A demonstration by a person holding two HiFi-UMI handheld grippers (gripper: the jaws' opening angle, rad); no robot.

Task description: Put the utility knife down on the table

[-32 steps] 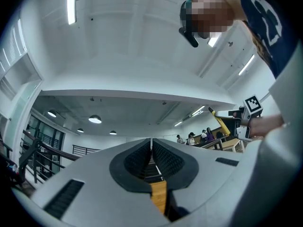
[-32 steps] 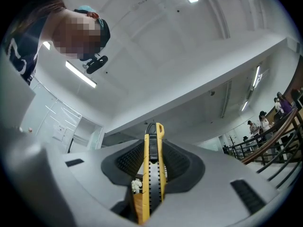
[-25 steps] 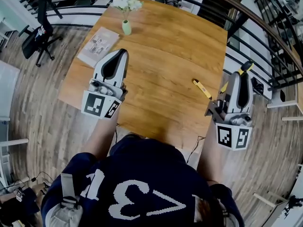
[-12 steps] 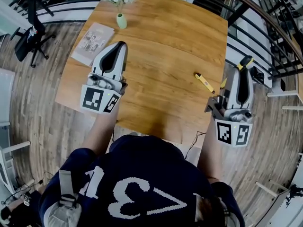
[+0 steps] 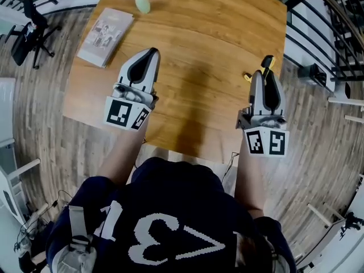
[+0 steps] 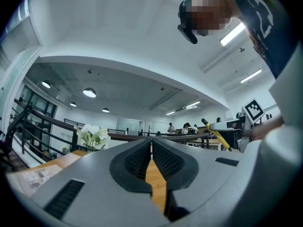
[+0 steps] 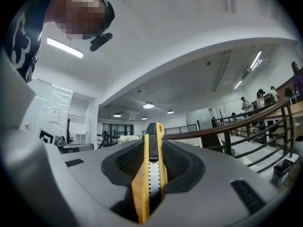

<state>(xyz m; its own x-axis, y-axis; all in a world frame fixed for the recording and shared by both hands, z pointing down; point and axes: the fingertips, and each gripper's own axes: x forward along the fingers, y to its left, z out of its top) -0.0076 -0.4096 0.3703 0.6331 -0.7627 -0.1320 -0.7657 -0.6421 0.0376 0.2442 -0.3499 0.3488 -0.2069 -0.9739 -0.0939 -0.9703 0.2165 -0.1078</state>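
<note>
Knife (image 7: 149, 183) sits clamped in your right tool (image 5: 263, 79), over the right edge of the worktop (image 5: 199, 50). Lower it flat, inboard of that edge, before releasing; hold the closed, empty left tool (image 5: 143, 67) clear.

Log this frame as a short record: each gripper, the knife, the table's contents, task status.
left gripper: jaws together, empty, over the table's near left
right gripper: shut on the knife
knife: yellow and black, tip sticking out past the jaws
table: wooden; vase and booklet at far left; small yellow item beside the right gripper, mostly hidden
task status: knife not yet put down
</note>
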